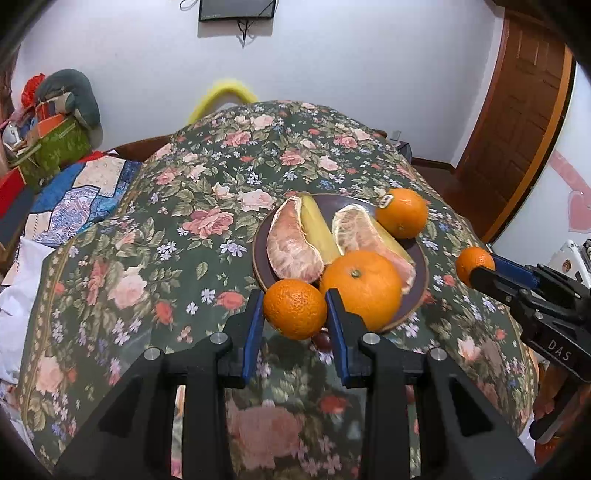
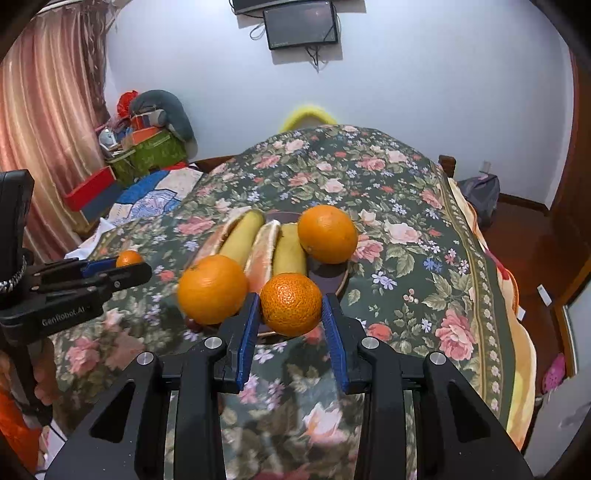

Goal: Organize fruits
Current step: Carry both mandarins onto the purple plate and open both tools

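Here, left fingers [image 1: 293, 308] and right fingers [image 2: 290, 304] each clamp 1 pebbly, bright-orange mandarin [image 1: 294, 309].

Left gripper [image 1: 294, 308] and right gripper [image 2: 290, 306], blue-padded fingers [image 1: 254, 325] each closed around a mandarin.

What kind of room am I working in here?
Likely a lived-in home room, perhaps a dining or bedroom: a floral tablecloth under the fruit plate, a wall-mounted screen, pink curtains, and household clutter piled in the corner.
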Demonstrator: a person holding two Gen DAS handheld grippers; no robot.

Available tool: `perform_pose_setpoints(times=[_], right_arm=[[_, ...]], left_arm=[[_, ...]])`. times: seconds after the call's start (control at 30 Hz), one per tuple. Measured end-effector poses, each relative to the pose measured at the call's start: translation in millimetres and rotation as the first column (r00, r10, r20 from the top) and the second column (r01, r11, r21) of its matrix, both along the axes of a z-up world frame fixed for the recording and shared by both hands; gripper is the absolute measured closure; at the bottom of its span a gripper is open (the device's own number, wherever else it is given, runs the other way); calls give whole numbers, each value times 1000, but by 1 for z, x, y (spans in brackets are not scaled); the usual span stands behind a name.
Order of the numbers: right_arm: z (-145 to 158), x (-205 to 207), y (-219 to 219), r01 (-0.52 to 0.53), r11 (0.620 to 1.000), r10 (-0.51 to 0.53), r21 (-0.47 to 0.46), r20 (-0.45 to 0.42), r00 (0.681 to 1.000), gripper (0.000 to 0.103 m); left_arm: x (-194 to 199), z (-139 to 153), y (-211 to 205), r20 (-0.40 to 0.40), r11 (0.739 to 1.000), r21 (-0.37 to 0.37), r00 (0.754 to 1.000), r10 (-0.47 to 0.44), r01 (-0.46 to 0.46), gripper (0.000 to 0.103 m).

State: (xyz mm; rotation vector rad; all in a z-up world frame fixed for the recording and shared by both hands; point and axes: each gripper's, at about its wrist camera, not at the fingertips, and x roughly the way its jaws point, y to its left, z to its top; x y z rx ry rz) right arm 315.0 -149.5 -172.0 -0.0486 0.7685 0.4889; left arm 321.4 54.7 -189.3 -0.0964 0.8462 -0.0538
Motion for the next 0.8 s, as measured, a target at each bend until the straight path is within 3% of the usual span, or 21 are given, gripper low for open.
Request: perform_pose_setpoints(times=[0.3,0.8], right_arm=[[-21,36,-1,19,999,-20,-27,-31,999,71],[-34,54,2,4,1000,-5,-26,-49,999,70]], left_arm=[[33,-26,4,-49,1000,-20,999,-9,8,70],[49,-32,6,-54,999,-53,999,-2,0,66]])
